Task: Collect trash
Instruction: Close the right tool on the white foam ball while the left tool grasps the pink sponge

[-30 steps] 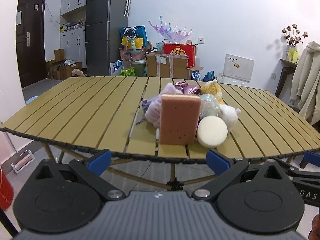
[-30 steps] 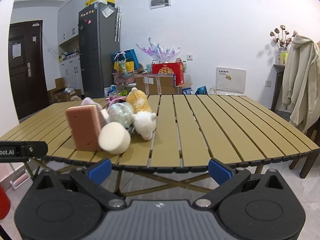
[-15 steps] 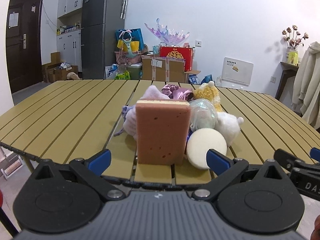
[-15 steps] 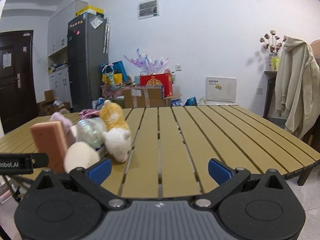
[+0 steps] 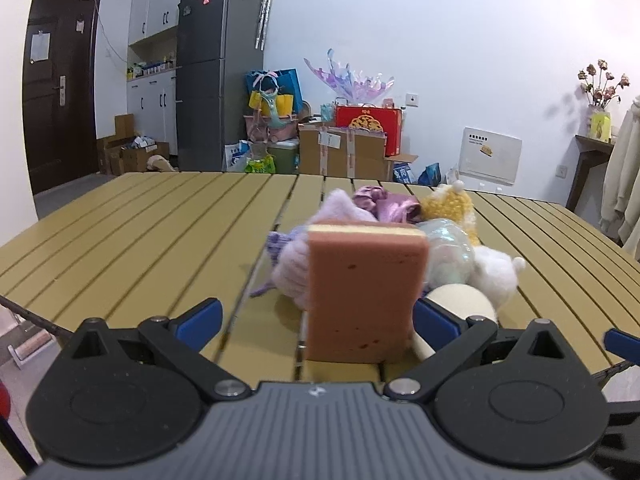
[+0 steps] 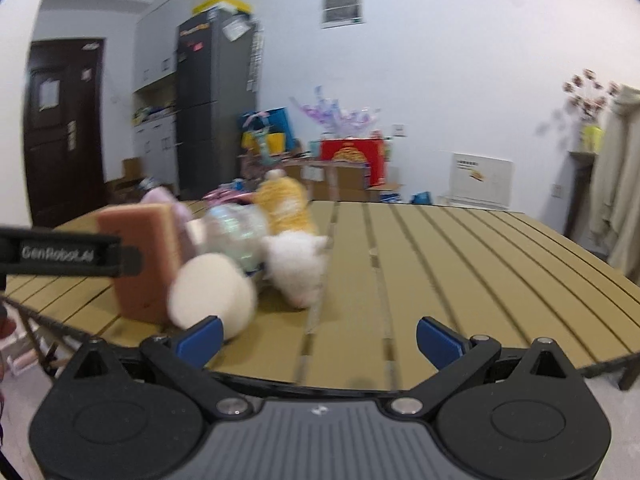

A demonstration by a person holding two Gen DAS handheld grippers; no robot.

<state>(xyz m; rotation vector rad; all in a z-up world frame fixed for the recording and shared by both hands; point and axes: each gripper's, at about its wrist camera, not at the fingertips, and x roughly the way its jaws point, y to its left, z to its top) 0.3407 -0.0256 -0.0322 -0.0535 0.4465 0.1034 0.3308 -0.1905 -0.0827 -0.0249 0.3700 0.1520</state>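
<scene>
A pile of items sits near the front edge of the slatted tan table. A brown-pink sponge stands upright at the front; it also shows in the right wrist view. Beside it lie a round cream puff, an iridescent ball, white and yellow plush toys, and purple cloth. My left gripper is open, its fingers either side of the sponge without touching it. My right gripper is open and empty over the table's front edge, right of the puff.
The table stretches bare to the right. Behind it stand a grey fridge, cardboard boxes and a red gift box. A coat hangs at the far right. The left gripper's body juts in from the left.
Both grippers have moved forward to the table edge. The left one now has the sponge between its open fingers. The right one has swung closer to the pile.
</scene>
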